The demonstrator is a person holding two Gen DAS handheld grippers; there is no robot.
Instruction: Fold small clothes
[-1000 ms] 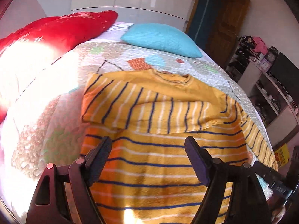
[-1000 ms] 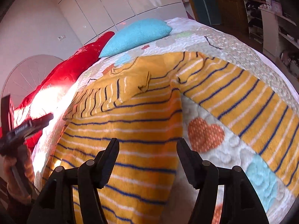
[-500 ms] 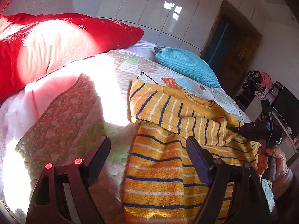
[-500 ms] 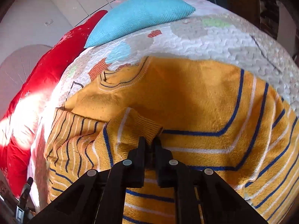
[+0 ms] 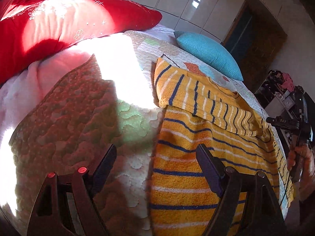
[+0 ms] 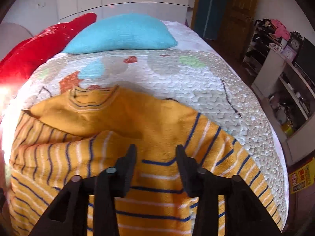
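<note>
A small orange sweater (image 5: 196,157) with blue and white stripes lies flat on the quilted bed. One sleeve (image 5: 196,100) is folded across its chest. My left gripper (image 5: 155,157) is open and empty, straddling the sweater's left edge. My right gripper (image 6: 156,153) is open and empty just above the sweater's chest (image 6: 137,122), beside the end of the folded sleeve (image 6: 59,153). The other sleeve (image 6: 236,161) lies out to the right. The right gripper's body and the hand holding it also show at the right edge of the left wrist view (image 5: 291,123).
The quilt (image 6: 196,82) covers the bed. A blue pillow (image 6: 122,33) and a red pillow (image 5: 69,19) lie at the head. Shelves with clutter (image 6: 285,78) stand to the right of the bed, with a dark door (image 6: 236,9) beyond.
My right gripper was shut on the sleeve's cuff half a second ago; it has opened and let the cuff go, and has drawn back. My left gripper swung left over the quilt.
</note>
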